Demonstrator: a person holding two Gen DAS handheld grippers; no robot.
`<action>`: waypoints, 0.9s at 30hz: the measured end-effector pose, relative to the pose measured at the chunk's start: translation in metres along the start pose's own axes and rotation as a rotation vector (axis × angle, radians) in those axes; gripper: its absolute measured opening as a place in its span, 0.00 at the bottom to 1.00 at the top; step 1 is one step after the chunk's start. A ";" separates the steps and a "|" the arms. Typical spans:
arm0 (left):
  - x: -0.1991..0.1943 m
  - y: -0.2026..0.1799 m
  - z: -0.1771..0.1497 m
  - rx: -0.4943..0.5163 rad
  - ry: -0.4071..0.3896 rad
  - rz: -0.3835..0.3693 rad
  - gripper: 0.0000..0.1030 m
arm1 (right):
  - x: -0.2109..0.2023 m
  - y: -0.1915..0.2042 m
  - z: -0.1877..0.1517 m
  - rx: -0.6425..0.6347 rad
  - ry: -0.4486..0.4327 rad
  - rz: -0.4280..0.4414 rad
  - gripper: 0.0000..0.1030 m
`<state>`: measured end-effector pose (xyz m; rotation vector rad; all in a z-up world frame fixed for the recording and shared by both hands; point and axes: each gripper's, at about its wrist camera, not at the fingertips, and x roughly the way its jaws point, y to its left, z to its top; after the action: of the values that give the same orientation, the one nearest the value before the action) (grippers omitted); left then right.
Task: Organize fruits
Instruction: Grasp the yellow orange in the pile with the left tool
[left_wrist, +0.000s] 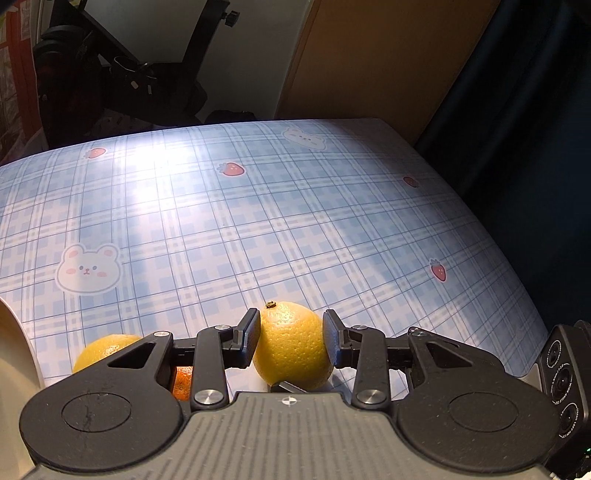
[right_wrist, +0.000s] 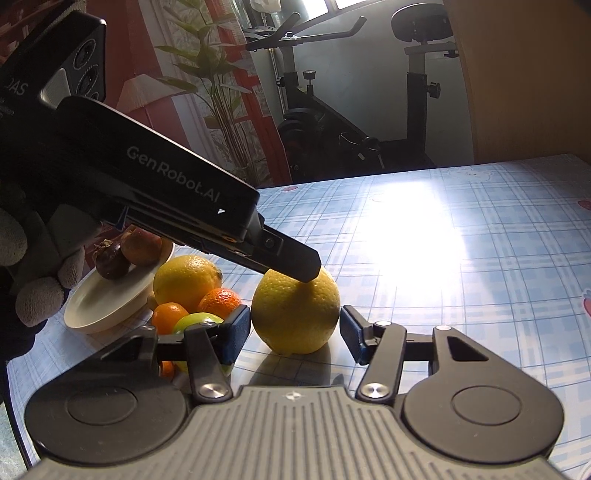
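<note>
A large yellow citrus fruit (left_wrist: 291, 343) sits on the blue plaid tablecloth (left_wrist: 258, 221), and my left gripper (left_wrist: 291, 325) is shut on it, black pads pressed to both sides. In the right wrist view the same fruit (right_wrist: 295, 314) lies between the blue pads of my right gripper (right_wrist: 293, 334), which stand just off its sides, open. The left gripper's finger (right_wrist: 295, 258) reaches down onto the fruit's top from the upper left. A second yellow fruit (right_wrist: 186, 282), two mandarins (right_wrist: 219, 301) and a green fruit (right_wrist: 195, 321) are piled to the left.
A white plate (right_wrist: 107, 314) at the left holds a dark mangosteen (right_wrist: 110, 260) and a brownish fruit (right_wrist: 142, 247). A gloved hand (right_wrist: 37, 295) holds the left gripper. An exercise bike (right_wrist: 369, 110) and a plant (right_wrist: 210, 74) stand beyond the table's far edge.
</note>
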<state>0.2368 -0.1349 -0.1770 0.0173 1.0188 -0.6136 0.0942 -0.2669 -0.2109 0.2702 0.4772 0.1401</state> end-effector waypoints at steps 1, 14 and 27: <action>0.000 0.003 0.000 -0.009 0.001 -0.007 0.38 | 0.000 0.000 0.000 0.001 -0.001 0.000 0.54; 0.002 0.011 0.001 -0.036 0.016 -0.052 0.41 | 0.003 -0.004 0.002 0.044 0.020 0.009 0.58; 0.010 0.007 0.007 0.014 0.029 -0.058 0.41 | 0.004 -0.015 0.002 0.103 0.033 0.025 0.54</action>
<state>0.2492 -0.1353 -0.1829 0.0090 1.0460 -0.6744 0.0997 -0.2804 -0.2154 0.3756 0.5147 0.1447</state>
